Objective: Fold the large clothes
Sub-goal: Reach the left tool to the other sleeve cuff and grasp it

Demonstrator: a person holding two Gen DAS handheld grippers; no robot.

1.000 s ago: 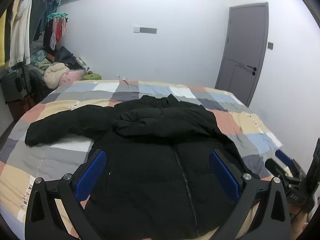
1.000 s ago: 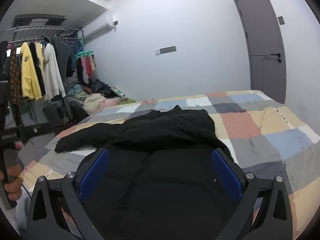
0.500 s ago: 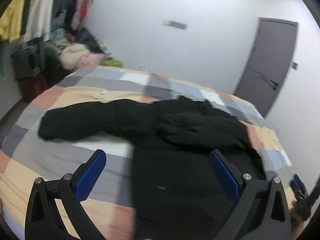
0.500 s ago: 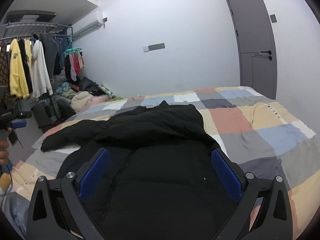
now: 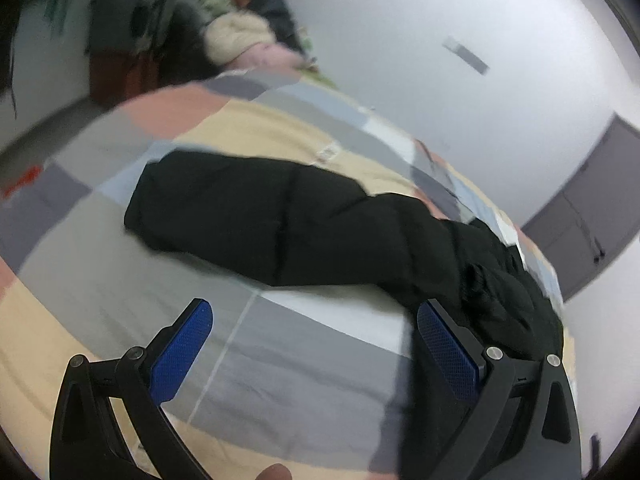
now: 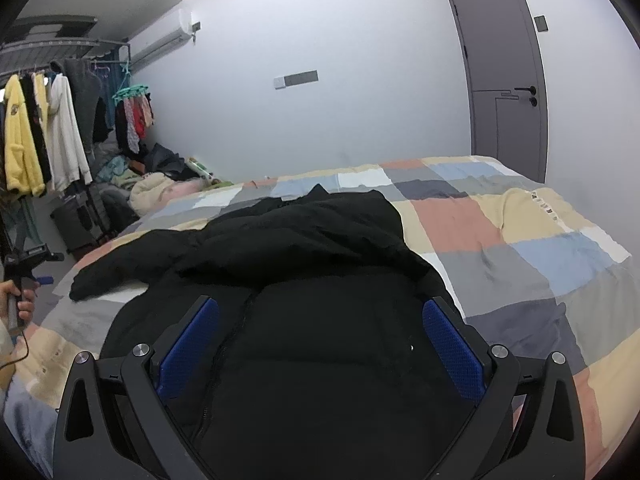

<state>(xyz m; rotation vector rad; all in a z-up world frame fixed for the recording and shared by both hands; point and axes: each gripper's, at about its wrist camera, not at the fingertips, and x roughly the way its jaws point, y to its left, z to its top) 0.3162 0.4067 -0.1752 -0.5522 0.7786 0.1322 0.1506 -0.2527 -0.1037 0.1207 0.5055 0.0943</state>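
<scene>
Jacket [image 6: 320, 280] spread on bed [image 6: 540, 248], one sleeve [image 5: 260, 216] still outstretched; folding barely begun. Left gripper [image 5: 316, 352], right gripper [image 6: 320, 344] agape, empty.

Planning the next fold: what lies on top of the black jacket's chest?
One sleeve is folded across the black jacket below the collar; the other sleeve stretches out over the checked bedcover. Whatever lies beneath the folded sleeve is covered.

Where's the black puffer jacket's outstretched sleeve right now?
The sleeve lies flat on the checked patchwork bedspread, ahead of the open left gripper; in the right wrist view it extends left from the jacket body.
</scene>
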